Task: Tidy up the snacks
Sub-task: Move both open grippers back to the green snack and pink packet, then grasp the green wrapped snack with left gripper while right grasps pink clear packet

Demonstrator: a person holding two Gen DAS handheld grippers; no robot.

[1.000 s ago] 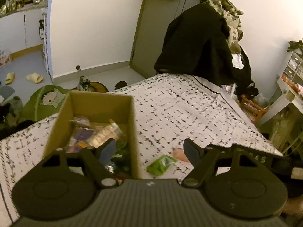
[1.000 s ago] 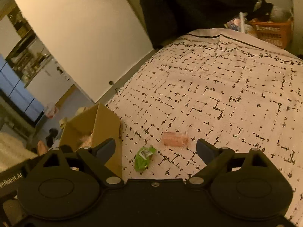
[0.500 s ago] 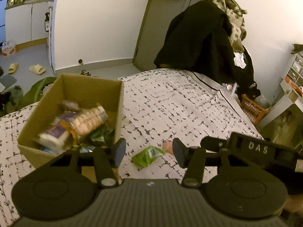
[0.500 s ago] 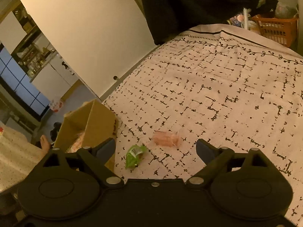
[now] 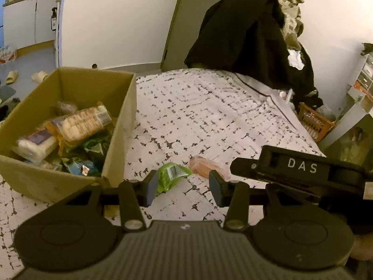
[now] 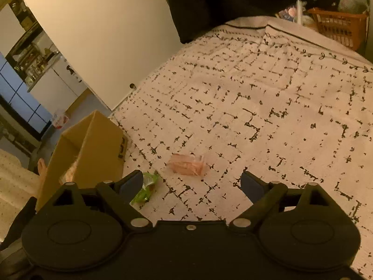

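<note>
Left tool (image 5: pixel 181 187): low centre of the left wrist view, jaws closing, part-way apart, nothing pressed between the pads; green packet showing just beyond the left finger.
Right tool (image 6: pixel 192 184): low centre of the right wrist view, jaws spread wide, grasping nothing; also seen from the left wrist view as a black body lettered "DAS" at right (image 5: pixel 300 170).
Green packet (image 5: pixel 171 178): flat on the bedspread, lower centre of the left view, just right of the box's near corner; in the right view partly hidden behind the left finger (image 6: pixel 145 186).
Pink packet (image 6: pixel 187 164): flat on the bedspread, centre of the right view, ahead of the gap between the right tool's fingers; near the green packet, apart from it.
Cardboard box (image 5: pixel 121 126): open-topped, at left of the left view, standing on the bed; several wrapped snacks (image 5: pixel 81 123) piled inside.
Bedspread (image 6: pixel 268 107): pale with black broken-line pattern, filling the middle of both views.
Dark clothing (image 5: pixel 244 28): heaped at the bed's far end, upper right.
Orange basket (image 6: pixel 338 25): upper right, beyond the bed.
Bare foot (image 6: pixel 42 170): left edge of the right view, beside the box.
</note>
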